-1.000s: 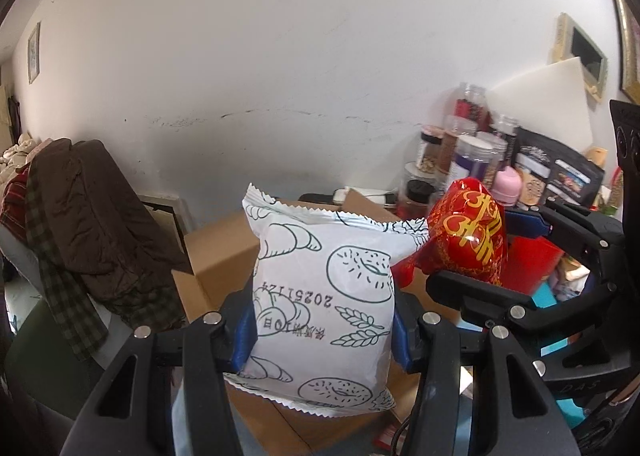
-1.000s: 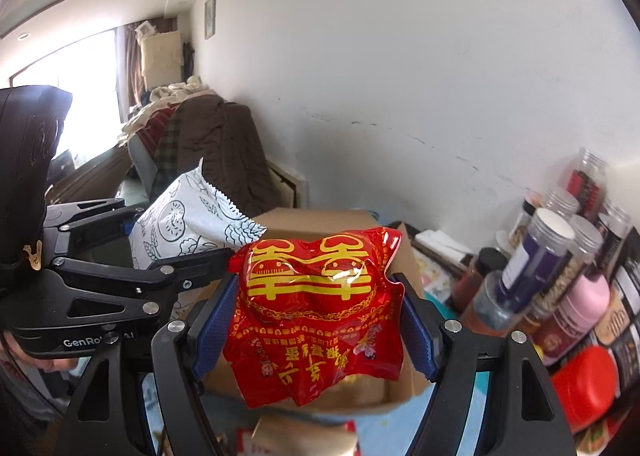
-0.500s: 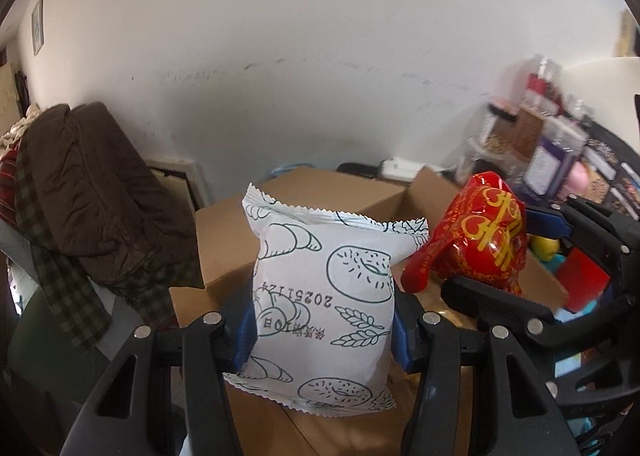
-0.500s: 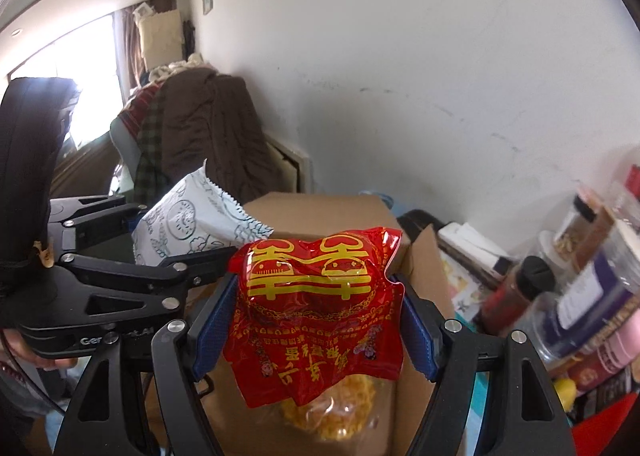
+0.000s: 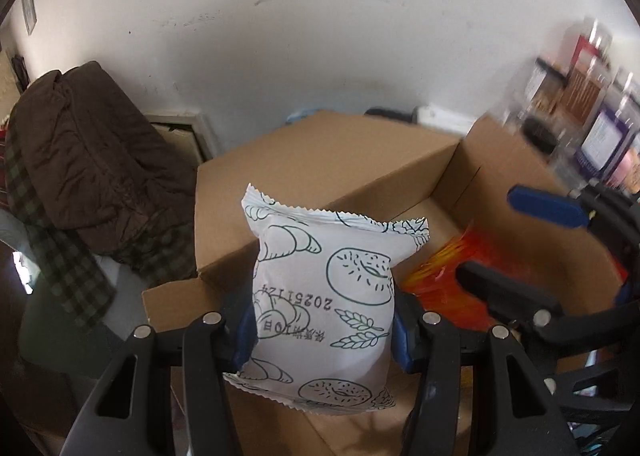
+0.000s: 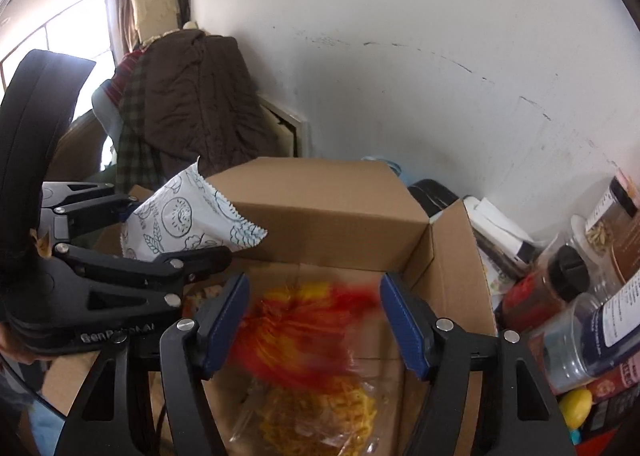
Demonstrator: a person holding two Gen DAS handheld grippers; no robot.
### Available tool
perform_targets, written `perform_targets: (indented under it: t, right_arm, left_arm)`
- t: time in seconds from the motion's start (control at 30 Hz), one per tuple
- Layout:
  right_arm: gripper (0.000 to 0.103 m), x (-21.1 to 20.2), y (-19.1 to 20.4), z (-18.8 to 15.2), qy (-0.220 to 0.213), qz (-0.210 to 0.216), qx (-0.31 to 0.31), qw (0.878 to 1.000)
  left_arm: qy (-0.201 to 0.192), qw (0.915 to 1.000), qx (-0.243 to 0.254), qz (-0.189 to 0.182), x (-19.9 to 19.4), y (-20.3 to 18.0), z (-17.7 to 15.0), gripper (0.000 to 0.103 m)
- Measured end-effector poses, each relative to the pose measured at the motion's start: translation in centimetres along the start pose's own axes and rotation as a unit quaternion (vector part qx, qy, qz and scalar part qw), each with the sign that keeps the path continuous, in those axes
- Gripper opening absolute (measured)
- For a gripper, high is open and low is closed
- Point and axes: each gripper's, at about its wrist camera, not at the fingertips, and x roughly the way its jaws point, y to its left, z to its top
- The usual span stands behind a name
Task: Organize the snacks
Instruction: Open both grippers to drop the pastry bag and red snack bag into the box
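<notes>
My left gripper (image 5: 324,330) is shut on a white snack bag (image 5: 328,304) printed with croissants and doughnuts, held upright over the near edge of an open cardboard box (image 5: 320,175). My right gripper (image 6: 314,320) is open above the box (image 6: 328,211). The red and yellow snack packet (image 6: 304,332) is a blur between its fingers, falling free into the box. It lands on a clear bag of yellow snacks (image 6: 320,416). The red packet also shows in the left wrist view (image 5: 452,280).
Jars and bottles (image 6: 580,296) crowd the right side next to the box. A brown coat (image 5: 84,159) hangs over a chair at the left. A white wall (image 5: 320,35) stands right behind the box.
Both grippers moved forward and down over the box. My right gripper opened and let go of the red packet, which is dropping into the box. The left still holds the white bag.
</notes>
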Motion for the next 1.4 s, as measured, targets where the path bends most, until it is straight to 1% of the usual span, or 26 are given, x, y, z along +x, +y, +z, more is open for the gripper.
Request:
perform_targets:
  t: [0.07,0.13,0.2,0.23,0.27,0.3,0.37,0.43,0.53,0.63,0.83,1.0,1.1,1.2,1.4]
  right_arm:
    - [0.068,0.3,0.1,0.0,0.008,-0.003,-0.005,1.0]
    - [0.069,0.6,-0.2,-0.2,0.019,0.008,0.002,1.0]
    - [0.069,0.7,-0.4,-0.4,0.027,0.011,0.009,1.0]
    - [0.07,0.6,-0.6,-0.6,0.03,0.01,0.013,0.999]
    - [0.074,0.6,-0.6,-0.7,0.031,0.009,0.016,0.999]
    - [0.076,0.5,-0.8,-0.8,0.033,0.007,0.019,0.999]
    - [0.077,0.1,-0.9,-1.2,0.033,0.004,0.022,0.999]
    - [0.077,-0.4,-1.0,-1.4,0.032,-0.001,0.02,0.999]
    - [0.079,-1.3,-1.1,-1.7,0.029,-0.007,0.023,0.999]
    - [0.079,-2.6,-1.1,-1.8,0.025,-0.008,0.024,0.999]
    - [0.079,-6.2,-0.5,-1.6,0.0,-0.019,0.022,1.0]
    - [0.079,-10.0,0.0,-1.5,-0.03,-0.03,0.02,0.999]
    - [0.082,-12.5,0.5,-1.4,-0.051,-0.035,0.022,0.998]
    - [0.083,-15.2,1.0,-1.6,-0.072,-0.04,0.021,0.996]
    - [0.085,-19.7,2.2,-2.5,-0.099,-0.05,0.02,0.994]
  left_arm:
    - [0.018,0.9998,-0.002,-0.001,0.7,0.1,-0.1,0.053]
    - [0.029,0.9996,-0.004,-0.005,1.1,0.1,-0.2,0.054]
    - [0.039,0.9993,-0.002,0.002,1.4,-0.1,-0.3,0.057]
    - [0.04,0.9992,-0.001,0.007,1.3,-0.3,-0.3,0.061]
    - [0.038,0.9992,-0.001,0.011,1.2,-0.4,-0.3,0.066]
    - [0.033,0.9993,0.0,0.017,1.0,-0.5,-0.4,0.067]
    - [0.022,0.9994,0.002,0.028,0.3,-0.6,-0.4,0.07]
    - [0.017,0.9993,0.001,0.033,-0.3,-0.7,-0.3,0.07]
    - [0.013,0.9995,-0.002,0.028,-1.2,-0.7,-0.5,0.07]
    - [0.007,0.9998,-0.002,0.02,-2.4,-1.0,-0.7,0.07]
    - [-0.016,0.9998,-0.002,0.01,-5.9,-1.9,-1.2,0.07]
    - [-0.047,0.9988,0.004,0.01,-9.9,-2.7,-1.8,0.07]
    - [-0.067,0.9977,0.005,0.005,-12.7,-3.2,-2.2,0.07]
    - [-0.086,0.9963,0.008,0.003,-15.1,-3.7,-2.7,0.07]
    - [-0.118,0.9929,0.016,-0.001,-19.8,-5.0,-4.4,0.07]
